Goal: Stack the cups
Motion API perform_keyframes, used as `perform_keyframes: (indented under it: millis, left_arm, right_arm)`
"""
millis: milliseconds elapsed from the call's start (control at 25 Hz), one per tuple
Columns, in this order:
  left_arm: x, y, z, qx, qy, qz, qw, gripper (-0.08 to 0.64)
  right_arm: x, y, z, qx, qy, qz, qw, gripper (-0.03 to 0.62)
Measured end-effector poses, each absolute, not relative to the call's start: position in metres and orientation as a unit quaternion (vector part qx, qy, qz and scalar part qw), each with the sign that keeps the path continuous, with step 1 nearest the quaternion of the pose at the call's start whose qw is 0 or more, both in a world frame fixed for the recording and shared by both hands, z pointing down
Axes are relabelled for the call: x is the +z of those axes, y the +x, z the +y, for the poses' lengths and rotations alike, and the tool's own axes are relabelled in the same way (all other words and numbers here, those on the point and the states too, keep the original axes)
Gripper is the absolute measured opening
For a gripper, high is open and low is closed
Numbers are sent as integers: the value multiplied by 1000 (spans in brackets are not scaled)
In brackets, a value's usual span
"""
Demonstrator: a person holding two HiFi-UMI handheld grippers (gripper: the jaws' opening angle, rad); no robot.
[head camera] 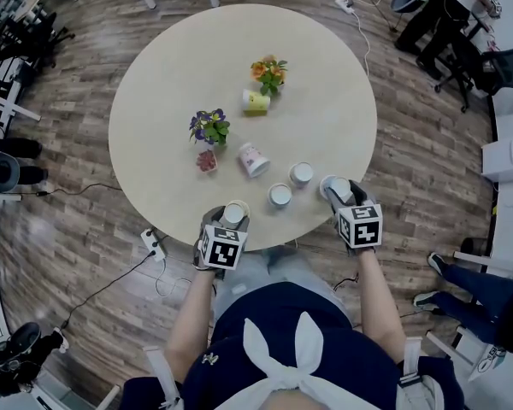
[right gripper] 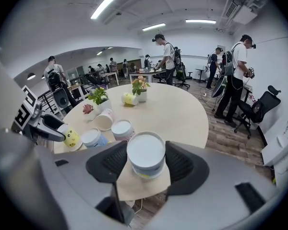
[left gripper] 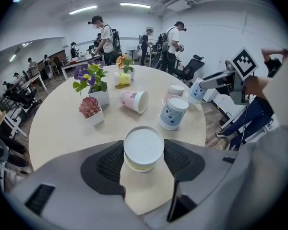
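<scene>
At the lower rim of the table (head camera: 154, 101), in the head view, the left gripper (head camera: 232, 219) is clamped on the left cup (head camera: 237, 211) and the right gripper (head camera: 340, 193) on the right cup (head camera: 333, 184); two middle cups (head camera: 280, 196) are set between. In the left gripper view, a tipped pink cup (left gripper: 134, 101) and plants (left gripper: 90, 78) are met ahead. In the right gripper view, the table is seen bare at right.

Bright, even light falls from ceiling lamps (right gripper: 104, 5) above the counter (head camera: 197, 75); shadows on it are soft and faint. Both gripper views bulge, darkening and blurring toward their edges.
</scene>
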State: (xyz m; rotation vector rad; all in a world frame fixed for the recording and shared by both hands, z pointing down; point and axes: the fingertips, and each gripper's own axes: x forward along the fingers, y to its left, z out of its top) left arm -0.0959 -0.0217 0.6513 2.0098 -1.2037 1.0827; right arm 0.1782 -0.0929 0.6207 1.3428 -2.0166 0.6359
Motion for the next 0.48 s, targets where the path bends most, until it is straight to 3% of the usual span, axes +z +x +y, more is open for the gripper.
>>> perform_keyframes:
  millis: [480]
  left_arm:
    - [639, -88, -15, 385, 760, -451, 267, 270]
  right_arm:
    - [577, 142, -76, 219, 482, -802, 278, 253]
